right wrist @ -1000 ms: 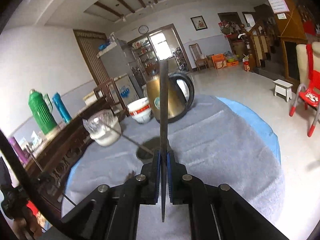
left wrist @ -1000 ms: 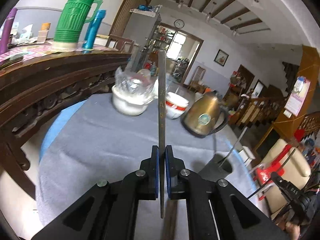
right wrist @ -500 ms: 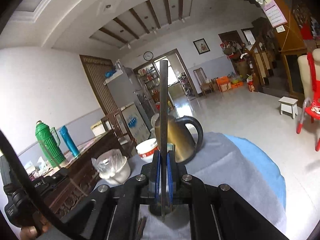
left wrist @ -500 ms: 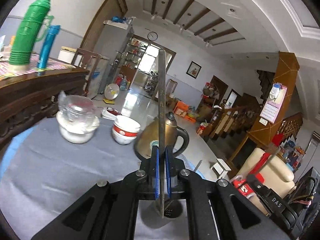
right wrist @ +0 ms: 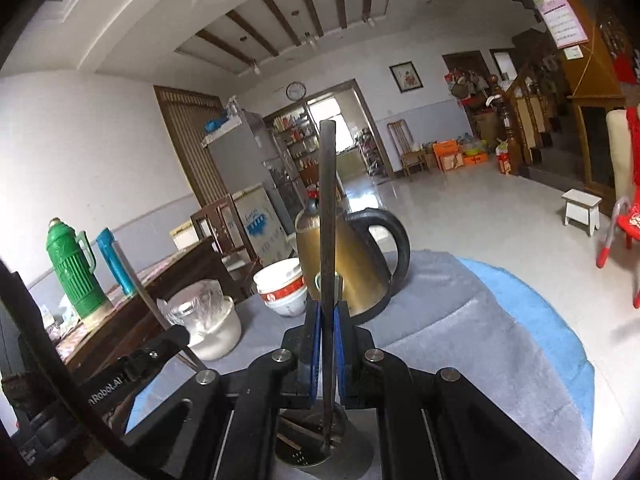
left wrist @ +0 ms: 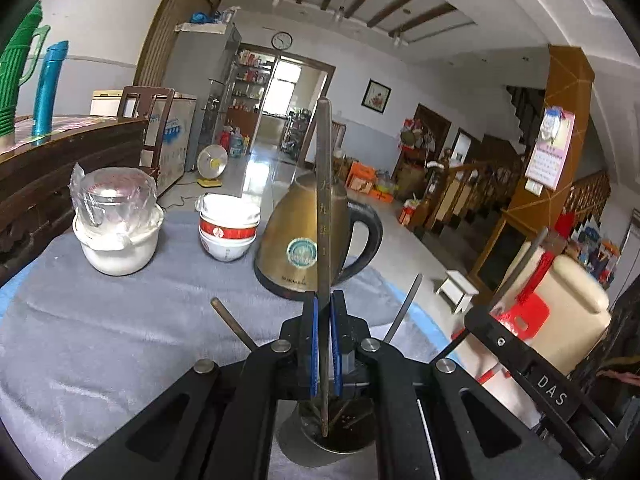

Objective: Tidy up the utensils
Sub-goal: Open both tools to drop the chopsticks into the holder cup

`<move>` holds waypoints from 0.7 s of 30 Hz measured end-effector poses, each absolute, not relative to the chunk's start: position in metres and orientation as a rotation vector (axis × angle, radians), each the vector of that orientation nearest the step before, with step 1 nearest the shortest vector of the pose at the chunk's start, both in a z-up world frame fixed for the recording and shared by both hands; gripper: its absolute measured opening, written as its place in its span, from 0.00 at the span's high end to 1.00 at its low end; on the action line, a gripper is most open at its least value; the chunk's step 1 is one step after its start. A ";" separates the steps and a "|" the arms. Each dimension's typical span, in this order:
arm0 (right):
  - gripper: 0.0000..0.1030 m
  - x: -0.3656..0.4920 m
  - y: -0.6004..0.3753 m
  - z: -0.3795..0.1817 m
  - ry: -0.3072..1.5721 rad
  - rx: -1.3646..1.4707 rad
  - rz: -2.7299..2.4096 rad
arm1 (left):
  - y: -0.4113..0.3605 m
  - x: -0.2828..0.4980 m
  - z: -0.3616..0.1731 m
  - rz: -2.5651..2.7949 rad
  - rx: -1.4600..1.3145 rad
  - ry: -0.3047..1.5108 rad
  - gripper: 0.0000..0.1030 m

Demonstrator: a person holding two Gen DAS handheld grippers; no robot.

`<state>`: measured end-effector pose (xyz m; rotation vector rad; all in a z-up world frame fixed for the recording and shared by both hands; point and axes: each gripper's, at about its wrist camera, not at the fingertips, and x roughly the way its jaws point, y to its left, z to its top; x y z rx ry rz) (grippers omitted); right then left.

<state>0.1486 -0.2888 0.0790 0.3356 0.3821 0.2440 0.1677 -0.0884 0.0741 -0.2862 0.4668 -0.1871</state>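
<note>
The left hand-held gripper (left wrist: pixel 323 344) squeezes a chopstick (left wrist: pixel 323 208) that stands straight up, its low tip inside the metal cup (left wrist: pixel 320 446) at 6 o'clock. The right hand-held gripper (right wrist: pixel 327 350) pinches another chopstick (right wrist: pixel 328 220) over that same cup (right wrist: pixel 316 458). To do this well, keep each stick straight, let go gently, and don't bump the kettle (left wrist: pixel 296 240) at 12 o'clock on the counter (left wrist: pixel 100 340).

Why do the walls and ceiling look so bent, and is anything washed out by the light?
Left wrist view: fisheye lens bows the ceiling beams; the doorway window glares white, and the bowl rim is overexposed. Right wrist view: same curving, black corners, glare on the floor.
</note>
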 end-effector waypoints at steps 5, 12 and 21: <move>0.93 0.161 -0.282 0.064 0.433 0.315 0.262 | -0.094 0.171 0.063 -0.194 -0.251 0.501 0.94; 0.93 0.173 -0.276 0.048 0.535 0.298 0.284 | -0.097 0.180 0.055 -0.195 -0.223 0.566 0.93; 0.82 0.173 -0.287 0.042 0.624 0.353 0.263 | -0.078 0.158 0.079 -0.184 -0.249 0.532 0.55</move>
